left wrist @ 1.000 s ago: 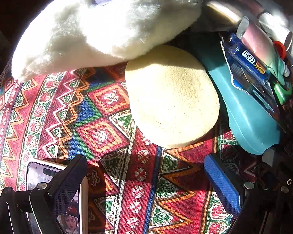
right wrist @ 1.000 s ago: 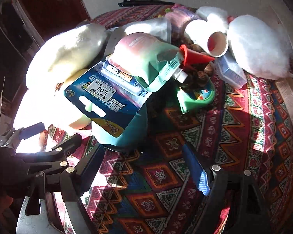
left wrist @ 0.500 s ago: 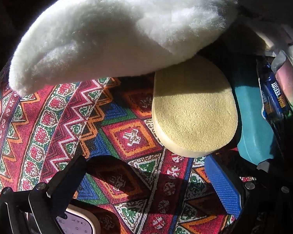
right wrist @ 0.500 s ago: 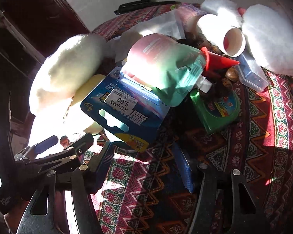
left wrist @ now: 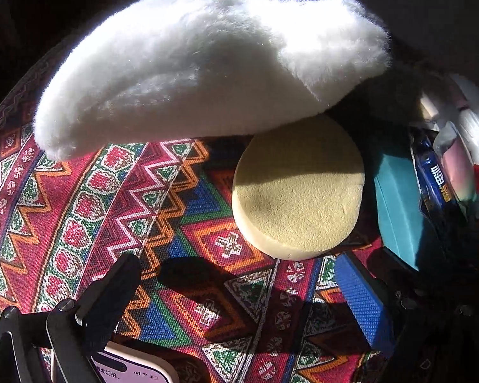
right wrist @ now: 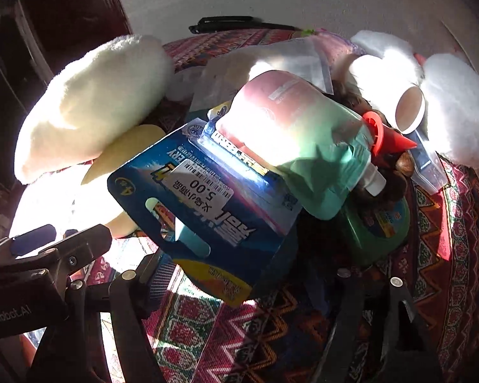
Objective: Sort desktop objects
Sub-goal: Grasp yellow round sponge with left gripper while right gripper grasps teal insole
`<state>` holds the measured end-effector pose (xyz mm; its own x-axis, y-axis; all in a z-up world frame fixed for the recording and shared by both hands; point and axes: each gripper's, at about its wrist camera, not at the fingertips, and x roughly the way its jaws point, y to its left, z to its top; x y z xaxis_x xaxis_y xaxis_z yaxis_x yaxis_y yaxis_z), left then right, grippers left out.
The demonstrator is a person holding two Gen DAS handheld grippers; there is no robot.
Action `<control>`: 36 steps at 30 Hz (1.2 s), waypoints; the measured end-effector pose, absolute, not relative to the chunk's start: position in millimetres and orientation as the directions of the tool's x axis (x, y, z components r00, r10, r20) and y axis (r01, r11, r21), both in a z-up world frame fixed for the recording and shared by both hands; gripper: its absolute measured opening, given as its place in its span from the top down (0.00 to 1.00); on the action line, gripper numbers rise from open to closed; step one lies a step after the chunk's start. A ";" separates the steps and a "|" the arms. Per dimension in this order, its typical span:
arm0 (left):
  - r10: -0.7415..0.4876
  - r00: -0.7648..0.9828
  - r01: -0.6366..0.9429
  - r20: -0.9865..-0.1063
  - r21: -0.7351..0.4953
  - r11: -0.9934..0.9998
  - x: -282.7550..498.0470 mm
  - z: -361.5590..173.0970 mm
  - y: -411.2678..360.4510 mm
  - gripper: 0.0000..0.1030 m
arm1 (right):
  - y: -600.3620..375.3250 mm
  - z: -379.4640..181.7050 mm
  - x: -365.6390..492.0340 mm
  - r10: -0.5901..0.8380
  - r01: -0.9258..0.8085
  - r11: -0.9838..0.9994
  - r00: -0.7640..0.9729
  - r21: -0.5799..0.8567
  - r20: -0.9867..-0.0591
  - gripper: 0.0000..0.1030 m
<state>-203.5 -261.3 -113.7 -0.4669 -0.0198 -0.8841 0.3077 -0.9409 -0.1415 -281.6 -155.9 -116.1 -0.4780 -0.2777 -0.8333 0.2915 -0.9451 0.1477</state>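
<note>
Lying flat, battery card [right wrist: 207, 204] points hanger-end toward both grippers' spread, empty jaws.

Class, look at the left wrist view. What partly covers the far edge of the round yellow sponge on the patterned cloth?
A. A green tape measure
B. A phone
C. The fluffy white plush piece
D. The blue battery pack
C: the fluffy white plush piece overhangs the far edge of the round yellow sponge, casting shadow on it, while the phone lies at the near edge by the left gripper.
</note>
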 end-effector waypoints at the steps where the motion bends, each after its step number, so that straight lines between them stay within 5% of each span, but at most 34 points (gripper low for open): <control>1: -0.014 -0.467 0.302 -0.884 -0.145 -0.942 -204.4 -114.2 -258.2 0.02 | -154.9 -115.4 -282.4 -0.286 0.305 -0.941 -0.480 0.148 -0.829 0.31; 11: -0.087 -0.496 0.159 -0.864 0.007 -0.987 -233.1 -119.0 -205.9 0.02 | -120.5 -106.6 -225.6 -0.239 0.383 -0.920 -0.363 0.090 -0.901 0.34; 15: -0.079 -0.518 0.138 -0.852 0.007 -0.990 -225.2 -117.7 -196.1 0.20 | -78.4 -97.1 -179.4 -0.262 0.361 -0.922 -0.306 0.143 -0.916 0.34; 25: -0.048 -0.437 0.086 -0.898 0.011 -0.996 -140.1 -102.0 -157.2 0.20 | -50.3 -110.7 -168.3 -0.259 0.339 -0.931 -0.343 0.138 -0.903 0.22; 27: -0.029 -0.422 0.092 -0.906 -0.011 -0.996 -117.8 -99.2 -150.2 0.20 | -53.6 -112.8 -166.8 -0.221 0.344 -0.934 -0.334 0.101 -0.916 0.32; 36: -0.070 -0.504 0.120 -0.861 0.010 -0.993 -99.9 -60.6 -133.7 0.20 | -16.6 -64.7 -120.1 -0.242 0.333 -0.937 -0.396 0.107 -0.886 0.33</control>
